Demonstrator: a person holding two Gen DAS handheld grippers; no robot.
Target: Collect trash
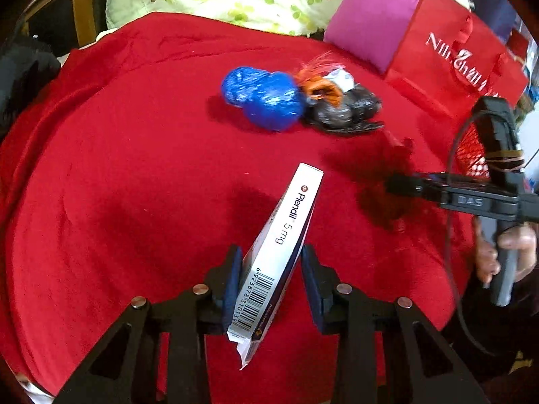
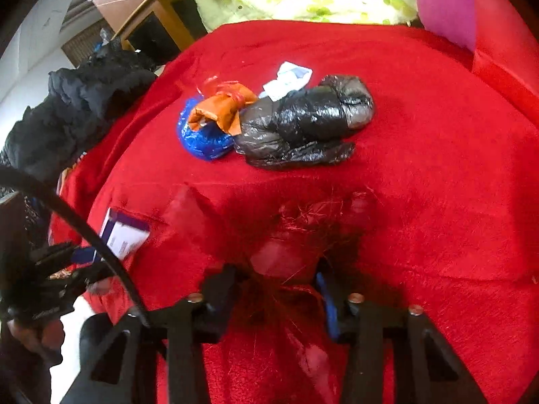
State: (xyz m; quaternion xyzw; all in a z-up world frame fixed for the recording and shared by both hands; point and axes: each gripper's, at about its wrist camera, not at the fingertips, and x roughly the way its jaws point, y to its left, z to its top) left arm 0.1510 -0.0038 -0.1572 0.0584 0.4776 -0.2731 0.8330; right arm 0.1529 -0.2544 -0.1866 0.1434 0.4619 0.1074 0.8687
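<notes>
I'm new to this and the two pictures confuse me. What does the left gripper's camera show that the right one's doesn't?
Only the left view: the red gift bag and the print on the medicine box held in the left gripper.

Only the right view: a black jacket and the red mesh wad in the right gripper.

Both: the blue bag, black bag, orange scrap, red cloth and pink cushion.

White cardboard medicine box (image 1: pixel 279 252), at 6 o'clock in the left wrist view: side panel reads "Plendil 5 mg"; barcode below, digits "6923878310139", partly blurred. Black handheld gripper body (image 1: pixel 471 202), at 3 o'clock: embossed "DAS". Glossy red paper gift bag (image 1: pixel 454 64), at 1 o'clock: white lettering, starts "N", rest illegible. Right wrist view: nothing legible.
</notes>
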